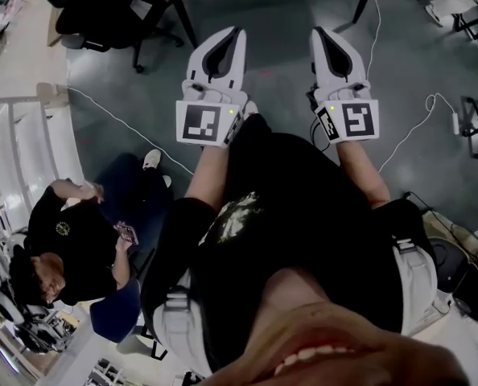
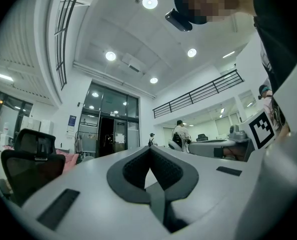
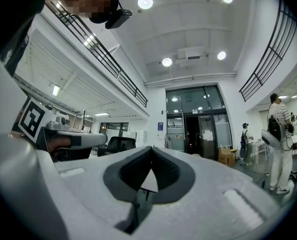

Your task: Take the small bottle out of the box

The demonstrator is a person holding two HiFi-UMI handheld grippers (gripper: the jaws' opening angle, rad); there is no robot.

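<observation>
No box or small bottle shows in any view. In the head view the person holds both grippers in front of the torso, above a grey floor. My left gripper point(image 1: 236, 30) has its two white jaws meeting at the tips, with nothing between them. My right gripper point(image 1: 319, 31) is likewise shut and empty. Both gripper views look up into a tall hall. The left gripper point(image 2: 149, 148) and the right gripper point(image 3: 151, 148) each show dark pads touching at the tip over a small triangular gap.
A black office chair point(image 1: 102, 6) stands at the upper left, and a seated person point(image 1: 70, 240) is at the lower left beside a white counter point(image 1: 22, 159). White cables point(image 1: 416, 127) run over the floor. A standing person point(image 3: 277, 134) and glass doors point(image 3: 193, 129) are far off.
</observation>
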